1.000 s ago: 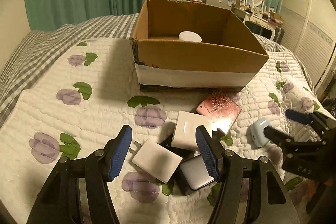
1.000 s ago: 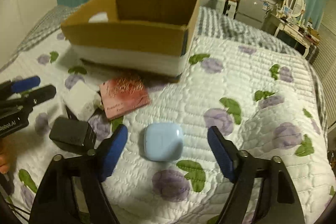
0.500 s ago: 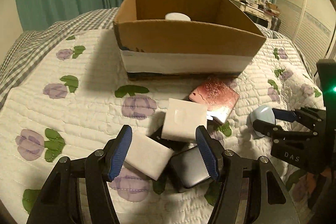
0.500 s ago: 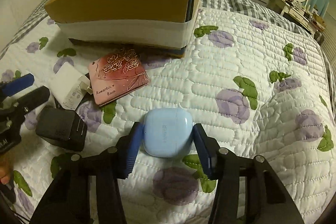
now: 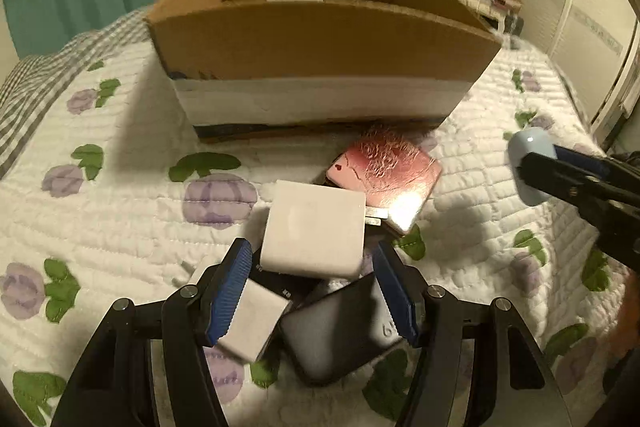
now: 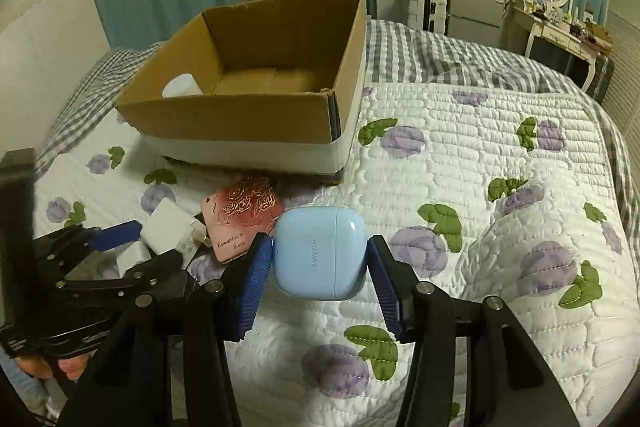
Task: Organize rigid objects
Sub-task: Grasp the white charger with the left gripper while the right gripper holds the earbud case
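Right gripper found clenched on blue earbud case, lifted clear of quilt, hinge end up. Cardboard box noted farther off and to the left of held case, opening upward, one white round item inside. Left gripper found released, straddling white charger block in near pile; judged nearer to pile, right nearer to box delivery.

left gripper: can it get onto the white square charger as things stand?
Probably yes. The left gripper is open and the white square charger sits on top of the pile just ahead, between the blue pads, nothing covering it. Caveat: a dark block and a smaller white block crowd it underneath.
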